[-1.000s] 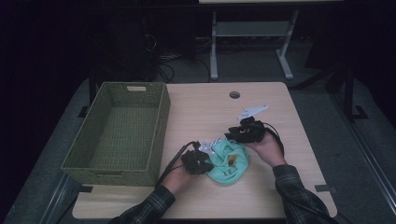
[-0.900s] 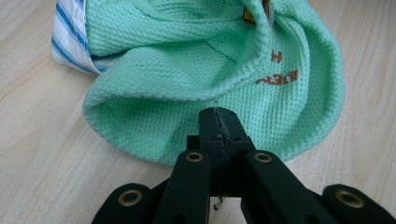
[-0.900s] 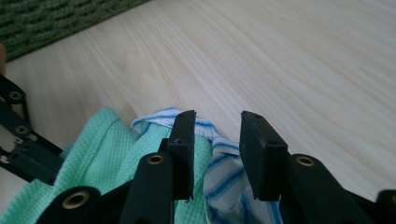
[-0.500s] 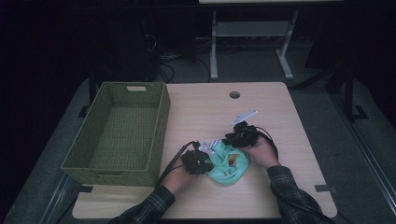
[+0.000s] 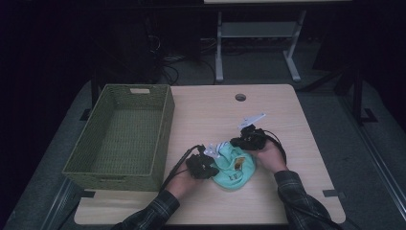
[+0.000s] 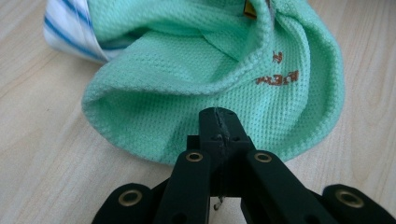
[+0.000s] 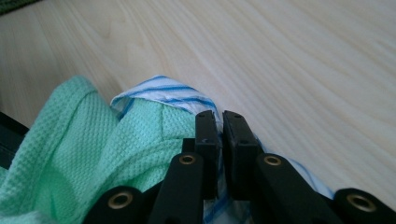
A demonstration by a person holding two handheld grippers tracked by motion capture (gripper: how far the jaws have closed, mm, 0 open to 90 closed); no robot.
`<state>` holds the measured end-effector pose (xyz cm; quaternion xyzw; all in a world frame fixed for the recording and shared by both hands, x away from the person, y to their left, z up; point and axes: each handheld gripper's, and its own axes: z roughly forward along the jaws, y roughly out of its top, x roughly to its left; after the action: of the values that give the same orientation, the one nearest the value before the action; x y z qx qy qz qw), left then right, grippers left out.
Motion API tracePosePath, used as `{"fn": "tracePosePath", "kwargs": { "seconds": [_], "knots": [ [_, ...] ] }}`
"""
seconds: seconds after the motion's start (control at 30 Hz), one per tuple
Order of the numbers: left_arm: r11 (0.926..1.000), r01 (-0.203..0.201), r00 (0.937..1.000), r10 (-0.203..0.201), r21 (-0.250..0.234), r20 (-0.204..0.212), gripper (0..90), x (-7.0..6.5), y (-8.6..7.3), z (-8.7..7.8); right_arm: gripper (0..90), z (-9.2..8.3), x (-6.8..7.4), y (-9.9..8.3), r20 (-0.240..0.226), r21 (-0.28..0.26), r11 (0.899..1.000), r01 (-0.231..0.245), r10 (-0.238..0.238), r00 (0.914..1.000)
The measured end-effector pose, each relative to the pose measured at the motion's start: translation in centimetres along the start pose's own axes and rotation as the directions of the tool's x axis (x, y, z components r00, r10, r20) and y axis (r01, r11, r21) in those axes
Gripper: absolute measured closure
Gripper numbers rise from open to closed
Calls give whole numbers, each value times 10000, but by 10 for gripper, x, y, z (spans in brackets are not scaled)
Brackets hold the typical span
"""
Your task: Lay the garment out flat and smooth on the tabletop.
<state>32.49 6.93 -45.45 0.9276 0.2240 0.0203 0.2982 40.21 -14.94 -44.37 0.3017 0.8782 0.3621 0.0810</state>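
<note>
A crumpled garment (image 5: 233, 167) lies on the near middle of a table (image 5: 287, 115), between the left gripper (image 5: 203, 166) at its left edge and the right gripper (image 5: 249, 140) at its far right edge, with a basket (image 5: 122, 136) standing to the left.

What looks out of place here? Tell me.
The green garment lies crumpled in a heap on the table, its white blue-striped part sticking out, while the woven basket beside it holds nothing.
</note>
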Motion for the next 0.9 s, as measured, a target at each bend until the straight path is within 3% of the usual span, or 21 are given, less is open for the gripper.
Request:
{"fn": "tracePosePath", "kwargs": {
  "seconds": [0.3, 0.53, 0.77, 0.9],
  "knots": [
    [10000, -54, 10000, 54, 21, -15, 895, 0, 0, 0, 851, -21, -11, 3, 593, -581, 9978, -319, 354, 9976],
    [10000, -50, 10000, 50, 19, -20, 895, 0, 0, 0, 852, -34, -25, 1, 1113, -882, 9939, -665, 761, 9909],
    [10000, -29, 10000, 29, 0, -14, 896, 0, 0, 0, 853, -40, -40, -3, 1656, -961, 9910, -937, 1088, 9802],
    [10000, -44, 10000, 44, -12, -8, 896, 0, 0, 0, 855, -43, -48, -8, 2063, -1020, 9876, -1190, 1381, 9687]
  ]
}}
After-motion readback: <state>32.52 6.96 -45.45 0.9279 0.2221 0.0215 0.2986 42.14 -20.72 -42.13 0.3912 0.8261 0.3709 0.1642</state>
